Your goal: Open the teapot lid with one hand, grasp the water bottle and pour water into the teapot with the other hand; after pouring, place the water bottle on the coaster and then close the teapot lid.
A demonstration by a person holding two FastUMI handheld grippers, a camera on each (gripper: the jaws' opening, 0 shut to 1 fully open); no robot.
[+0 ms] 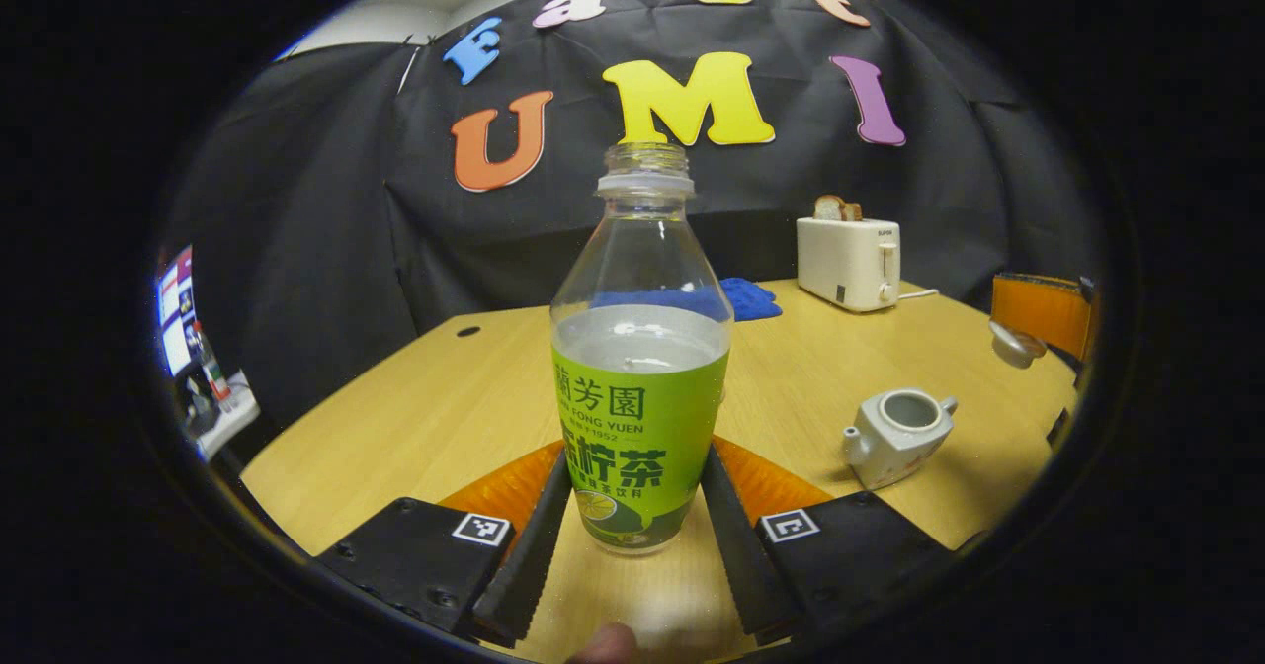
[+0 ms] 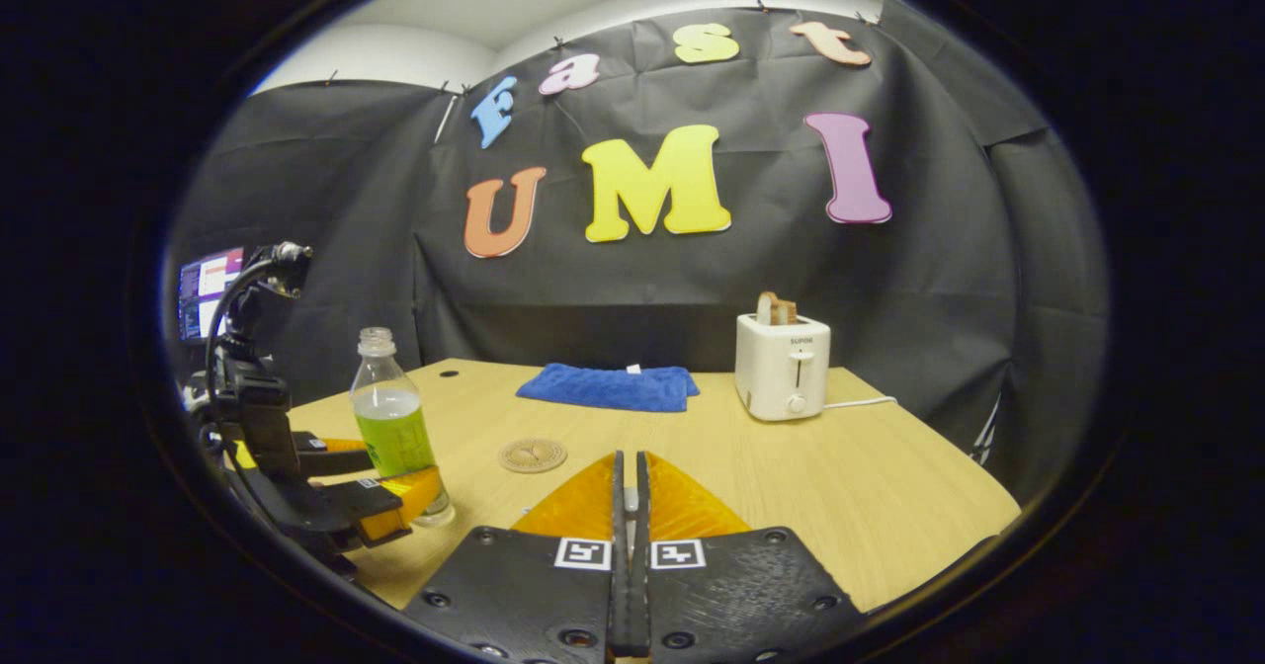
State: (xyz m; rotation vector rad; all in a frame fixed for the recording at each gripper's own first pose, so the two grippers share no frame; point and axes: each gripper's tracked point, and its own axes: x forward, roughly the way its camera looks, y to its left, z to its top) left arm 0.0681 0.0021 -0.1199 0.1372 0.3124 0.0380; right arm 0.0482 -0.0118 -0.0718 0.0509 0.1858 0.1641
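My left gripper (image 1: 632,506) has its jaws spread around the water bottle (image 1: 640,368), flanking the label low down without clearly pressing, so the uncapped bottle stands upright on the bench (image 1: 415,417) ready for lifting. Further right the teapot (image 1: 897,435) sits open, so it can take water. My right gripper (image 2: 629,506) holds its jaws pinched together; whether the lid (image 1: 1016,343) is between them, I cannot tell. Black cloth walls the booth.

Both views low over table (image 2: 791,466), facing wall, sharing toaster (image 1: 848,263)
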